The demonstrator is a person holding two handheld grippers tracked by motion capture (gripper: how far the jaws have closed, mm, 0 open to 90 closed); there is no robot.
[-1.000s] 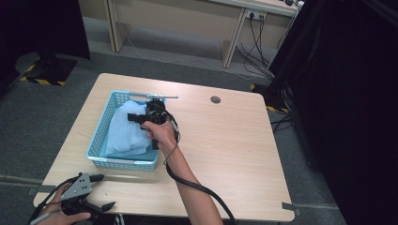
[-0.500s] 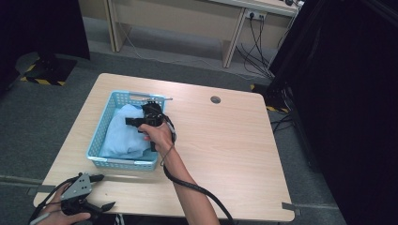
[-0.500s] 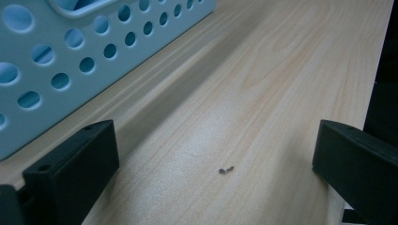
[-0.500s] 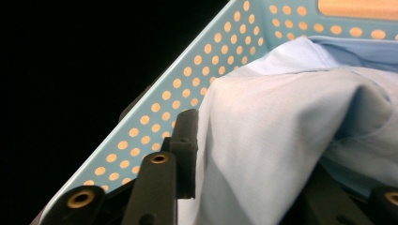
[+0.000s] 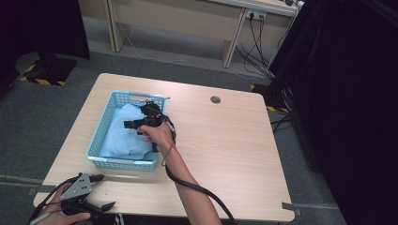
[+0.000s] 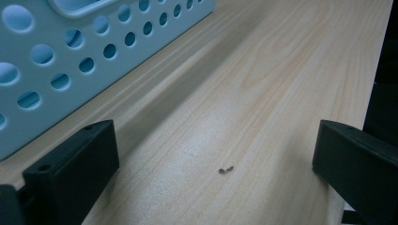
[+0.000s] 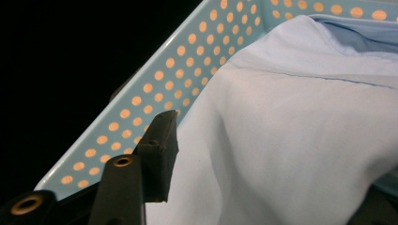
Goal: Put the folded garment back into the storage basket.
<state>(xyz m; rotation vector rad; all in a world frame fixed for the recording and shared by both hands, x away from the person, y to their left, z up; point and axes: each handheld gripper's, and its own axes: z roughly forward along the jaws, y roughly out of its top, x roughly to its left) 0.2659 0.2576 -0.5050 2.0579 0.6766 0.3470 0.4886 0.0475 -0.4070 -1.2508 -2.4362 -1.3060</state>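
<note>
Wood table (image 5: 234, 140): right gripper (image 5: 141, 123) over blue cloth (image 5: 123, 136) in basket (image 5: 101, 136), jaws just opening, nothing pinched. Left gripper (image 5: 101, 192) spread, empty.

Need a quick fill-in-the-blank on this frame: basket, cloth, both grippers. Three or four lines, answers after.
1. The light blue cloth lies inside the perforated light blue plastic ____.
2. The basket stands on a light ____ table.
3. The left gripper, resting on the tabletop near the table's front edge, has its jaws ____ with nothing between them.
4. The right gripper is over the ____ in the basket.

Missing words: basket; wooden; open; cloth
</note>
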